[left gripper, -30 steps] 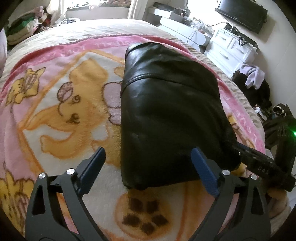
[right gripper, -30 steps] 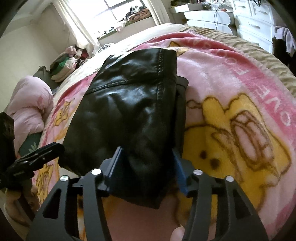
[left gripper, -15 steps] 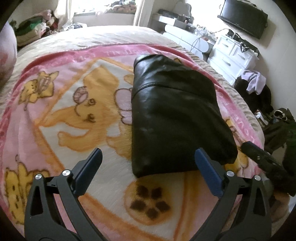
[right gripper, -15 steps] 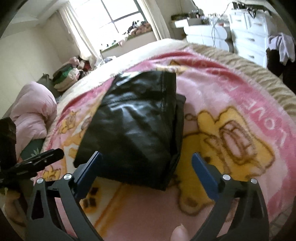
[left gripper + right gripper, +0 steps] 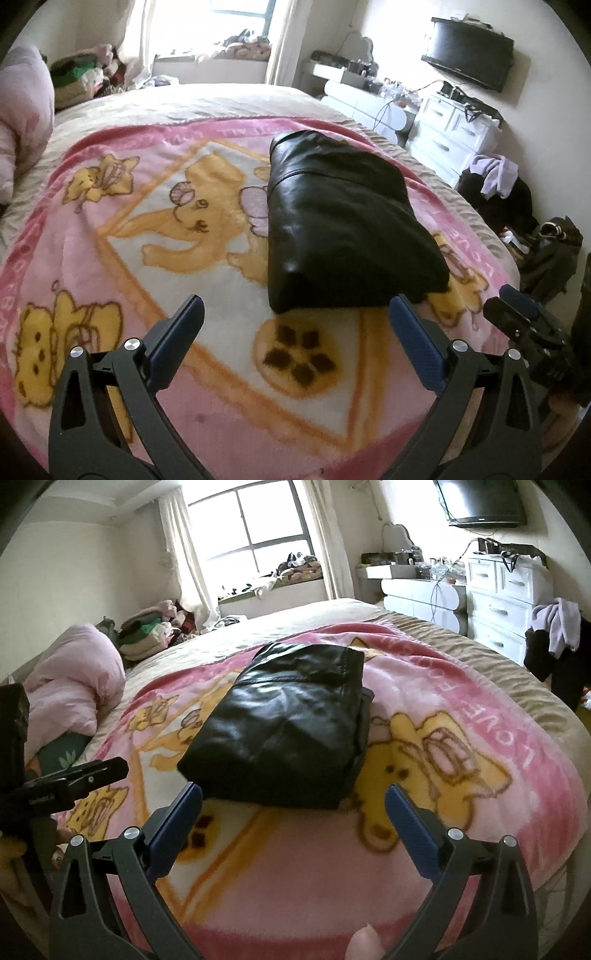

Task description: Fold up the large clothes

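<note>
1. Since the earlier frame, the right gripper [image 5: 293, 799] has let go of the black leather garment [image 5: 284, 727], and both grippers have drawn back from it.
2. One garment, folded into a compact bundle, lies on the one pink cartoon blanket [image 5: 129, 229] covering the bed [image 5: 517, 672].
3. Two grippers: the left gripper [image 5: 295, 314] is spread wide and empty; the right is spread wide too, nothing between its fingers.
4. One wall television [image 5: 467, 51] and one white dresser [image 5: 502, 602] stand beyond.

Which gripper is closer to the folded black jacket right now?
Neither clearly. The left gripper and right gripper both hang open just short of the jacket's near edge, one off each near corner, touching nothing.
</note>
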Tool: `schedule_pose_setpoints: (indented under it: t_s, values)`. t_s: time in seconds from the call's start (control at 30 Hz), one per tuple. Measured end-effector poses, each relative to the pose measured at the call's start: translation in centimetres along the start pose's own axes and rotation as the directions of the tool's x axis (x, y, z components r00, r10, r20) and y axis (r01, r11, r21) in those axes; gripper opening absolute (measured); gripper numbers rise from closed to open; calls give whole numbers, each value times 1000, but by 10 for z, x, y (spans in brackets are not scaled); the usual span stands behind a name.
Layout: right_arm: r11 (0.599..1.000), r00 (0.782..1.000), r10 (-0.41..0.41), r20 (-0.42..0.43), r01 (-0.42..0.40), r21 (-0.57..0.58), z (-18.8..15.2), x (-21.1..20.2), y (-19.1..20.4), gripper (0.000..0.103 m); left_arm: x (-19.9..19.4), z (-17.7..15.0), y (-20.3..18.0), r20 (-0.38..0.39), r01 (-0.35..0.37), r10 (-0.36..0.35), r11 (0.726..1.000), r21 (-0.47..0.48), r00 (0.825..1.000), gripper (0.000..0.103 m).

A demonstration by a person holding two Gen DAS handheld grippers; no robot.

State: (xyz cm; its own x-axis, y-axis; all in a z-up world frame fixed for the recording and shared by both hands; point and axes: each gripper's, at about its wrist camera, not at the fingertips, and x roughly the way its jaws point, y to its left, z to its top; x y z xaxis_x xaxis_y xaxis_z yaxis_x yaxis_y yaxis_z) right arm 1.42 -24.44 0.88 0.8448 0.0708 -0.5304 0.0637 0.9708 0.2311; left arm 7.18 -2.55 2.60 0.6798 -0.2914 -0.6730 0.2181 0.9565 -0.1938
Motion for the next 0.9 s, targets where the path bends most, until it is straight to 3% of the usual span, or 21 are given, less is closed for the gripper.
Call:
schedule_pose_setpoints:
  t_s: [0.37,0.9]
  values:
    - [1000,1000,-3,-28,4,18,-20,-4,-1,99,-7,-32,3,-21,-16,15,999,-33,1000,94]
    - [1000,997,-24,-68,22,-22,-29,0,4,99,-2,-37,5,-58,-61,58,997,-43,997,94]
